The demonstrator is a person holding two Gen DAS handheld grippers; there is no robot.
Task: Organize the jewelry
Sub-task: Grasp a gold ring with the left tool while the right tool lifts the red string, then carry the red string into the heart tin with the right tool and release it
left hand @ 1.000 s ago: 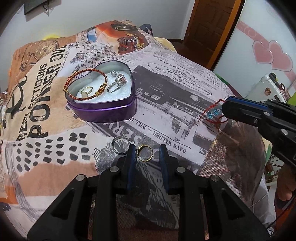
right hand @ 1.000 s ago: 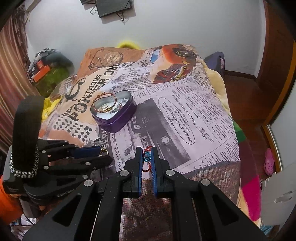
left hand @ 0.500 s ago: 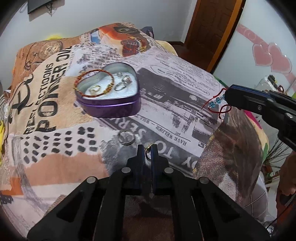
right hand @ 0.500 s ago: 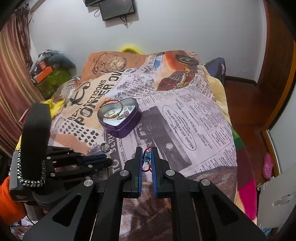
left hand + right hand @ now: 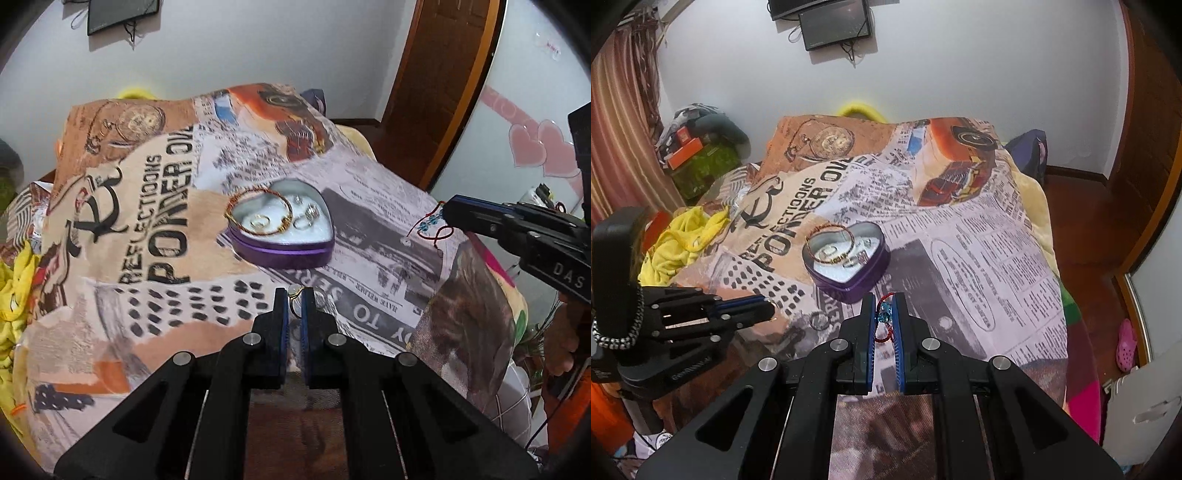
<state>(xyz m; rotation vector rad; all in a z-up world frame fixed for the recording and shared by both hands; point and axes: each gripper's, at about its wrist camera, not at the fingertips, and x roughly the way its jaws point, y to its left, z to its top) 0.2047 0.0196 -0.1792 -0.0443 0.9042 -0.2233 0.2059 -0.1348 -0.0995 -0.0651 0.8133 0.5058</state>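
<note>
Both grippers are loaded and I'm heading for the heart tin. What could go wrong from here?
1. The left hand-held gripper pinches the gold ring only at its fingertips, so it may slip out.
2. The red cord bracelet dangles loose from the right hand-held gripper and could snag the tin rim.
3. The silver ring on the blanket could get overlooked.

You get even, soft daylight in both views, bright enough to read the print on the bedspread (image 5: 979,266), though its source sits outside the frame. Shadows are faint; the heart tin (image 5: 284,254) throws only a thin one. The left wrist view looks smeared, perhaps motion blur, so the rings inside blur together. Fisheye bending curves the door (image 5: 439,92) and black vignette fills every corner
</note>
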